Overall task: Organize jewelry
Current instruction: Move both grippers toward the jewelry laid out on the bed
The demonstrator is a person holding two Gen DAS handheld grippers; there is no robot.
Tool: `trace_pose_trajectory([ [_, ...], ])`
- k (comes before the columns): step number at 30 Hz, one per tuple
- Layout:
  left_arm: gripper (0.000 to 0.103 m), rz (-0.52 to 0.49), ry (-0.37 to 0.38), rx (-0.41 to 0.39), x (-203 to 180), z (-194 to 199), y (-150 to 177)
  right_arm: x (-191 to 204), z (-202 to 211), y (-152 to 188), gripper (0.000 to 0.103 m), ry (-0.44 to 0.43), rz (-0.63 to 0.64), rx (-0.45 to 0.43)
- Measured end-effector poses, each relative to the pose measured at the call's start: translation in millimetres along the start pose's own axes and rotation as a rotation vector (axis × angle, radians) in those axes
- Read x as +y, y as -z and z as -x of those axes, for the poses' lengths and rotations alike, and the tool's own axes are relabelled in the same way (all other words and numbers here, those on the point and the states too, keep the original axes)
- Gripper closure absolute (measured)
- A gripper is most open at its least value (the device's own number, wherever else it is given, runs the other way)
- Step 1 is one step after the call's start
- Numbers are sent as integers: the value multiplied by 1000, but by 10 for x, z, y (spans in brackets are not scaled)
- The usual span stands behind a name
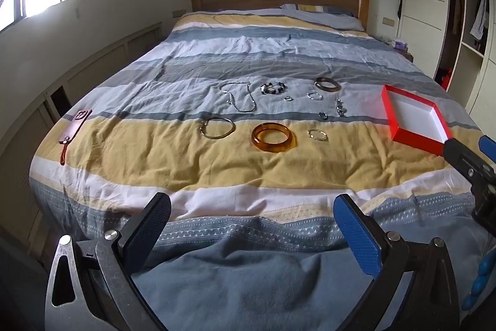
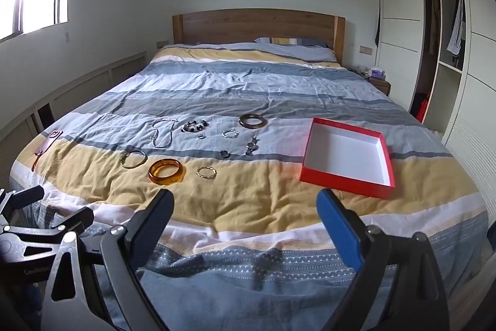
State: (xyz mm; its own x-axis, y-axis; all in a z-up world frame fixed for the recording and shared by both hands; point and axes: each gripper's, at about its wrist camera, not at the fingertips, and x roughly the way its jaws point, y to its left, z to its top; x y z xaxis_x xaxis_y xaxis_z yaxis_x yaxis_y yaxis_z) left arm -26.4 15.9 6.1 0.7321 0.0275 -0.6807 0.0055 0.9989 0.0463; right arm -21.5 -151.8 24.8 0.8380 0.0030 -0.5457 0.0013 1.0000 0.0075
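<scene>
Both grippers' jaws gape empty, the amber bangle [image 2: 166, 171] and red box [image 2: 347, 179] lying well beyond them.

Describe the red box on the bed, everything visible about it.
The red box is a shallow, square, open tray, seemingly cardboard: bright red outer walls and rim, plain white inside, no lid on it, and nothing inside. It lies flat on the striped bedcover, turned slightly askew, across the yellow and pale stripes, to the right of the laid-out jewellery. It touches only the cover; neither gripper reaches it.
</scene>
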Motion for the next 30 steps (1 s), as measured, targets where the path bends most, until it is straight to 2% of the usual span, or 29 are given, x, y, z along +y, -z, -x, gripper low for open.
trace_pose_trajectory([
  [11, 1, -2, -58, -40, 47, 215, -5, 45, 50, -110, 9, -48, -6, -27],
  [20, 1, -24, -54, -58, -55, 272, -81, -4, 71, -146, 9, -41, -16, -25],
  [30, 0, -23, -33, -53, -66, 131, -271, -50, -189, -246, 9, -79, -8, 26],
])
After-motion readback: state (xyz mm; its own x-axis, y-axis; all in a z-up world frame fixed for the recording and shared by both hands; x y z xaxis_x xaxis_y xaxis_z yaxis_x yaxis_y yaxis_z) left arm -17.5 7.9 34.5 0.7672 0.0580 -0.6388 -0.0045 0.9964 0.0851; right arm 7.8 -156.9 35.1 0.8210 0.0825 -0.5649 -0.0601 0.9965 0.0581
